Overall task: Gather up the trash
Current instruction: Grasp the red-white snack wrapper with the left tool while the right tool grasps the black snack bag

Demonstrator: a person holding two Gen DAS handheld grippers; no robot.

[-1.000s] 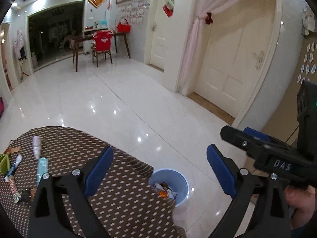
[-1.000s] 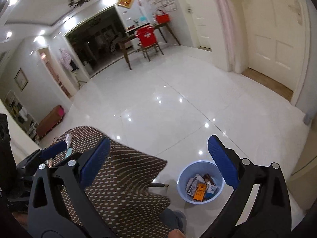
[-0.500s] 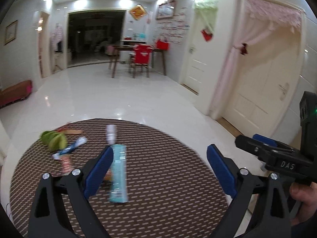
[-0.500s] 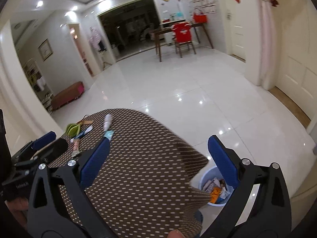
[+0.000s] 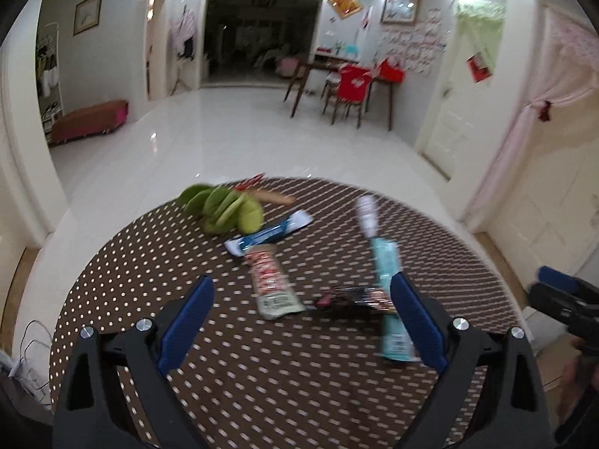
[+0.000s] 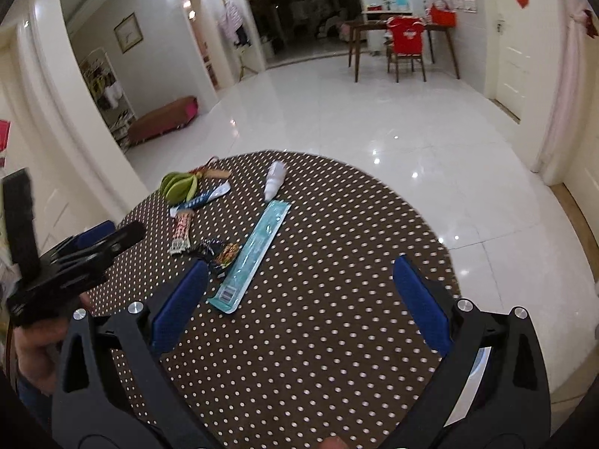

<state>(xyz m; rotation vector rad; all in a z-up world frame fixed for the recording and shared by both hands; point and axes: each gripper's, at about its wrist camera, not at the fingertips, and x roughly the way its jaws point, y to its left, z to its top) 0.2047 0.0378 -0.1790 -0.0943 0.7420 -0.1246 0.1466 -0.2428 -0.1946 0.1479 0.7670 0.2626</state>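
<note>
Trash lies on a round brown dotted table point(image 5: 262, 381) point(image 6: 337, 336): a long teal packet point(image 5: 389, 292) point(image 6: 254, 250), a white crumpled wrapper point(image 5: 367, 215) point(image 6: 275, 179), a blue-white wrapper point(image 5: 269, 234) point(image 6: 202, 198), a red-white snack wrapper point(image 5: 271, 284) point(image 6: 181, 232), a dark crumpled wrapper point(image 5: 352, 297) point(image 6: 221, 252) and green peel point(image 5: 224, 209) point(image 6: 179, 187). My left gripper point(image 5: 299, 321) is open and empty above the near table. My right gripper point(image 6: 299, 299) is open and empty, to the right of the teal packet.
The blue bin's rim point(image 6: 481, 366) peeks out behind my right gripper's right finger, below the table edge. A thin wooden strip point(image 5: 273, 196) lies behind the peel. White tile floor point(image 5: 243, 131) surrounds the table. A dining table with a red chair point(image 5: 352, 86) stands far back.
Both views have swung left from the bin and floor onto the table. The trash now lies ahead of both grippers. Both grippers have stayed open.
</note>
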